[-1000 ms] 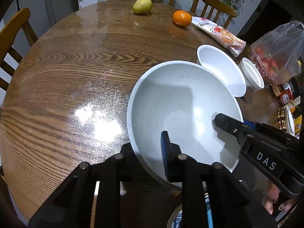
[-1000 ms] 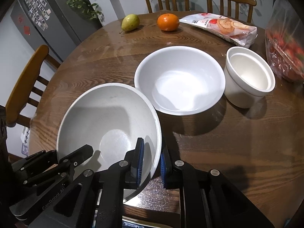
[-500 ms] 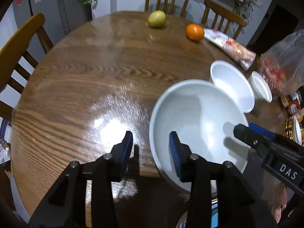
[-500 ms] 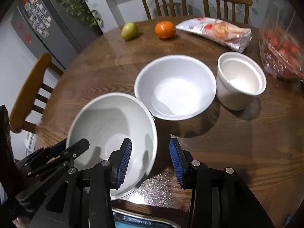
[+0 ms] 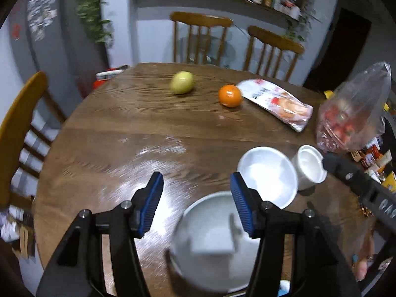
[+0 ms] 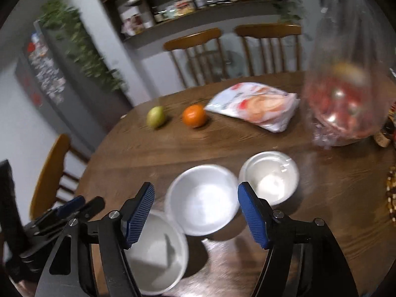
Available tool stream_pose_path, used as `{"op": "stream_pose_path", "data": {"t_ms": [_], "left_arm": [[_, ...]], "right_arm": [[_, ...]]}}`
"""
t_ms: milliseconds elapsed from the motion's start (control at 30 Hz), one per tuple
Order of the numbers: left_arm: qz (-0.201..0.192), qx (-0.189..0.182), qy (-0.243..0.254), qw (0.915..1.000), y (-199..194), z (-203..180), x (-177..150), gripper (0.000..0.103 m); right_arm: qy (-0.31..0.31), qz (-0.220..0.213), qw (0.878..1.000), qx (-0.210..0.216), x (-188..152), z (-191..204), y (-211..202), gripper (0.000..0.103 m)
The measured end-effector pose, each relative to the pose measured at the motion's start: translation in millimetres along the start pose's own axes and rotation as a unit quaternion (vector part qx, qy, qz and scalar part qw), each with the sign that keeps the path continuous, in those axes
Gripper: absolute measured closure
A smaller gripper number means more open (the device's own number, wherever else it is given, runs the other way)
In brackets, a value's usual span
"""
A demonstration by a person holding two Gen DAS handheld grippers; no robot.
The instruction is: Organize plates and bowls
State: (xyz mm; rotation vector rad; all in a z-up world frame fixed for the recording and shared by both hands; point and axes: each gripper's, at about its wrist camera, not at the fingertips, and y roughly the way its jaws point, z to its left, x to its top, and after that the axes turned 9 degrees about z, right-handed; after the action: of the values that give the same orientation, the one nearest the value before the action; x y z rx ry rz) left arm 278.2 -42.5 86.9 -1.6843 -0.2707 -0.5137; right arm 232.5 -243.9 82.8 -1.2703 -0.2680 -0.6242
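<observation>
With both the left gripper [image 5: 196,201] and the right gripper [image 6: 195,214] just opened wide and nothing held, the large bowl [image 5: 212,245] is left at the table's [image 5: 138,128] near edge – touching the middle bowl [image 6: 203,199] – where a careless regrasp could tip it off.

Both fisheye views are dimly lit from overhead and smeared by motion blur. Glare is spread across the round brown wooden table [image 5: 128,128], and a shadow is cast inside the large white bowl [image 6: 158,255]. Straight lines are bent at the darkened, vignetted edges.
</observation>
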Motion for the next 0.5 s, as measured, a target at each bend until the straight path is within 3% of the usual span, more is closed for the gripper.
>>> {"op": "stream_pose_path", "data": {"t_ms": [133, 267, 500], "left_arm": [[0.039, 0.000, 0.015, 0.9991, 33, -24, 22, 0.049], [0.072, -0.007, 0.039, 0.9966, 60, -43, 27, 0.049], [0.119, 0.005, 0.031, 0.9924, 101, -47, 32, 0.052]], "right_arm": [[0.028, 0.057, 0.998, 0.023, 6, -26, 29, 0.032], [0.072, 0.088, 0.993, 0.037, 11, -54, 46, 0.032], [0.063, 0.115, 0.990, 0.045, 4, -48, 58, 0.045]]}}
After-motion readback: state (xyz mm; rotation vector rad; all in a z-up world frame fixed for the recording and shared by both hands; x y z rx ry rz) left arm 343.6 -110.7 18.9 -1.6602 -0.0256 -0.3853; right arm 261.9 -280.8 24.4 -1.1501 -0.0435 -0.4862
